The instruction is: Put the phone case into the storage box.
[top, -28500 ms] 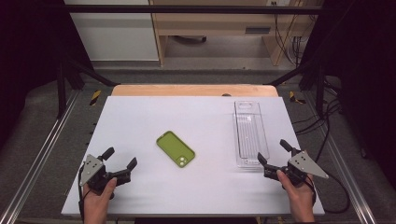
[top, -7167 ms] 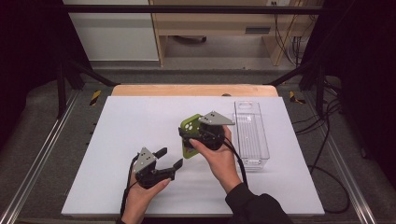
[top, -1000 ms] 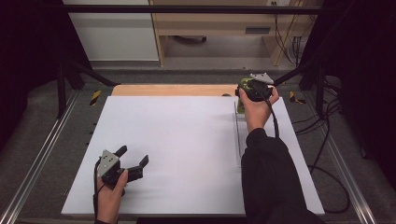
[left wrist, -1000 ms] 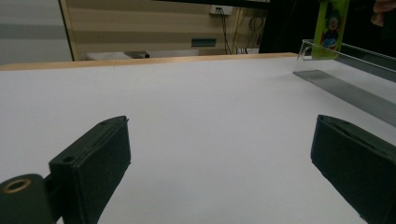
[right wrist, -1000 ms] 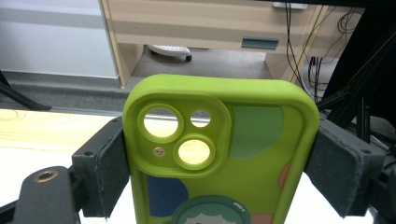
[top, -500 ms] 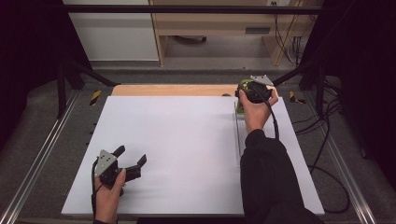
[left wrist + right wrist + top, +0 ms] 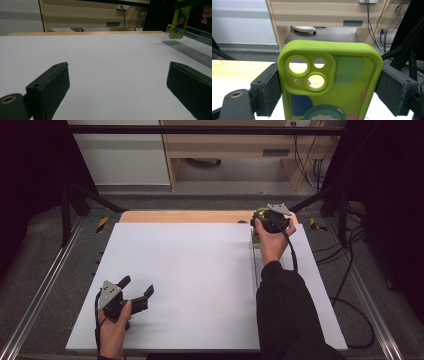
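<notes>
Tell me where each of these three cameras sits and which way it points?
High view: above the near edge, looking forward and down on the white table; both forearms, the left gripper and right gripper show.
Left gripper view: low over the table, looking between its own open black jaws towards the far right corner.
Right gripper view: behind its jaws, facing the wooden cabinet.
Shared: the lime-green rubber phone case, hanging over the clear plastic tray in the left gripper view.

Grey carpet floor (image 7: 45, 250) surrounds the white table (image 7: 190, 265); wooden desk (image 7: 225, 142) behind.
</notes>
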